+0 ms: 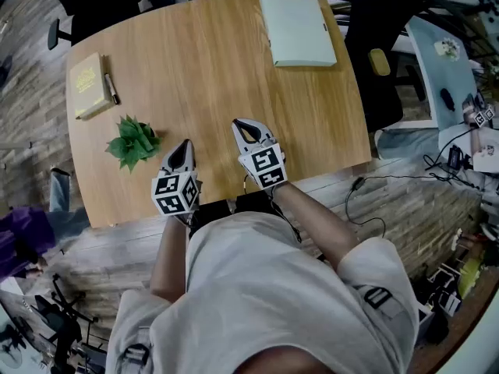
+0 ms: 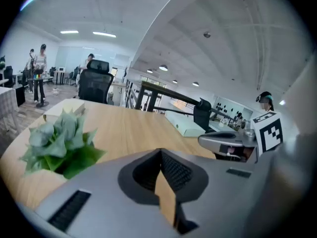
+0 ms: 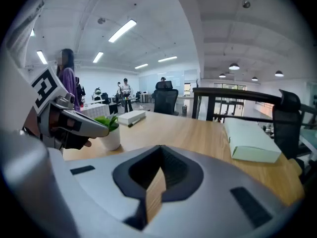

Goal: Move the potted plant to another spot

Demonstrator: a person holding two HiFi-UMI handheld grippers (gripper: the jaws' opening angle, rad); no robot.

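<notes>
At the lower left of the head view, near the left edge of the rounded light-wood tabletop, the small potted plant with green leaves in a white pot is found standing upright. It is also seen at the left of the left gripper view and at left centre of the right gripper view.

- Open room: a broad stretch of bare wood is shown across the centre and right of the table, up to its near edge at the person's body.
- Pale yellow book: laid at the upper left of the table, well apart from the plant, with a black pen just beside it. Its cover print is too small to be read.
- Pale green flat folder: laid at the upper right, near the far edge.
- Left gripper: held over the near edge, just right of the plant and apart from it; its jaws are clenched together on nothing.
- Right gripper: held beside the left one, nearer frame centre; its jaws are likewise closed and empty.
- Markings: black-and-white square markers are borne on each gripper's cube.
- Surroundings: grey plank floor, black office chair, and loose dark cables at the right.
</notes>
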